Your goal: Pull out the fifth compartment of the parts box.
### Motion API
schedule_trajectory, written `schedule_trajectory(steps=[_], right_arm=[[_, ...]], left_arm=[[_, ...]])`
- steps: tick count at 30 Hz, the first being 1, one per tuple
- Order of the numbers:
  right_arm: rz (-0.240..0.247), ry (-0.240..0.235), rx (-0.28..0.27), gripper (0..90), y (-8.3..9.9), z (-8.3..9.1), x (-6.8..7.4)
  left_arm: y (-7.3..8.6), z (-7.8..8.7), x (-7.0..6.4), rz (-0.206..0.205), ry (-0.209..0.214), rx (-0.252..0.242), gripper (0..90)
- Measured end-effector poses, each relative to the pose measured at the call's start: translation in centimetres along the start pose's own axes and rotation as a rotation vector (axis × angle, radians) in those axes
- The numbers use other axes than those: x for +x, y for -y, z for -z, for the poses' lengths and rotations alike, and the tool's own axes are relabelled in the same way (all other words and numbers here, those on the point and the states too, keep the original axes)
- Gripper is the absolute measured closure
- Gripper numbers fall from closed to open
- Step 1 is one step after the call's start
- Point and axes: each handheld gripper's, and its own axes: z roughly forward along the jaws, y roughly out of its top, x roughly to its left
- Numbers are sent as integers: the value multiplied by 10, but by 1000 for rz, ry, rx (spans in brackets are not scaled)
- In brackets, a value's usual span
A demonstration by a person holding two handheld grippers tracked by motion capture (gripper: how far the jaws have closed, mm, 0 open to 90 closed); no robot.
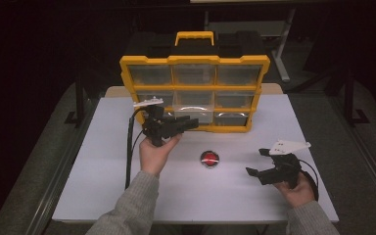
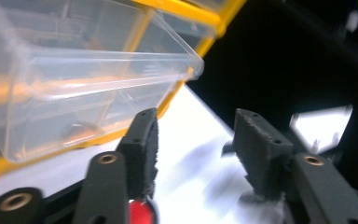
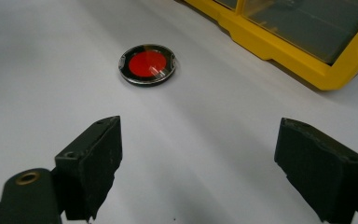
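Observation:
A yellow organizer case (image 1: 194,61) with clear drawers stands upright at the back of the white table (image 1: 103,166). Its middle drawer (image 1: 193,105) is pulled partway out, and appears close up in the left gripper view as a clear drawer (image 2: 88,88) that looks empty. My left gripper (image 1: 192,122) is open just below and in front of that drawer, holding nothing (image 2: 198,121). A round red disc (image 1: 209,158) with a dark rim lies flat on the table. My right gripper (image 1: 257,161) is wide open to the disc's right, pointing toward the red disc (image 3: 147,64) from a distance (image 3: 198,126).
The case's yellow frame (image 3: 279,46) crosses the upper right of the right gripper view. A black cable (image 1: 128,156) hangs from the left gripper down to the table. The table's side edges lie near dark floor and metal frames (image 1: 78,103).

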Motion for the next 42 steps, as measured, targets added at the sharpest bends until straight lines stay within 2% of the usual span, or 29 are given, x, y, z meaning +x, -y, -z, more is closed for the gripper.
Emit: schedule_trajectory(steps=[2,6,8,10,14,18,20,21,22,24,27,33,38,39,42], right_arm=[[-3,-1,-1,141,0,0,0],[-2,0,0,142,0,1,0],[-2,1,1,141,0,1,0],[-3,3,-1,142,1,1,0],[-2,2,-5,142,1,1,0],[2,2,-5,142,1,1,-1],[0,1,-6,142,1,1,-1],[0,1,-6,142,1,1,-1],[0,2,-6,142,1,2,-1],[-3,1,-8,141,1,2,-1],[-4,1,-8,142,1,2,-1],[-2,-3,-9,142,2,2,-1],[3,-4,-10,142,2,2,-1],[2,-5,-10,142,2,2,-1],[1,-7,-9,142,2,2,-1]], left_arm=[[-5,4,-6,-95,-17,34,451],[-16,11,-13,-240,-44,100,432],[-22,13,-15,-289,-23,146,403],[-27,15,-16,-322,-16,172,383],[-41,18,-21,-433,-5,209,359],[-54,16,-24,-520,-19,249,349],[-63,13,-23,-543,-18,284,367],[-63,13,-23,-543,-18,284,371],[-70,9,-22,-580,-30,308,371],[-77,5,-19,-618,-41,349,405],[-85,-3,-15,-655,-45,393,428],[-93,-16,-7,-693,-22,406,409],[-97,-25,1,-700,-24,448,433],[-97,-29,4,-711,-28,474,433],[-94,-35,8,-685,-47,498,462]])
